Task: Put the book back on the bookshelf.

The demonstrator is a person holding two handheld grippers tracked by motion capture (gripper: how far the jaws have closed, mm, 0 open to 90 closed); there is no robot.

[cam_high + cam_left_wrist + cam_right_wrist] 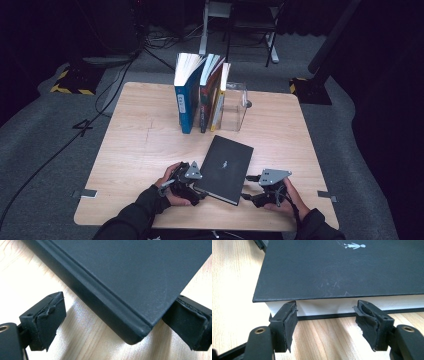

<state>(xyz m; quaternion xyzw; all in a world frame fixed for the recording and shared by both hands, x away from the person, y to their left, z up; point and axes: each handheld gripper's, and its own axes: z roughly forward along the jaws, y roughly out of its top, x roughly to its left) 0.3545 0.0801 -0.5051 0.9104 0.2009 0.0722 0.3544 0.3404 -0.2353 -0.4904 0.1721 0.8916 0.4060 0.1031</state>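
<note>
Black book (226, 169) lies flat on the table (135, 150), toward the 6 o'clock edge and just short of the person's hands. Left gripper (192, 186) sits at the book's 8 o'clock corner; in the left gripper view its jaws stand apart, with the spine corner (136, 336) between them and one pad at the cover's edge, not visibly pressing. Right gripper (252, 187) sits at the book's 4 o'clock corner; in the right gripper view its jaws are spread, level with the white page block (324, 306) and apart from it.

Step in hand, by judgement: positioning for a two-handed pickup. The next move calls for closing both jaws on the book's thickness, then raising it upright.

Clear holder (235, 107) at 12 o'clock on the table contains three upright books (202, 90), leaning together; space remains on its 3 o'clock side.
</note>
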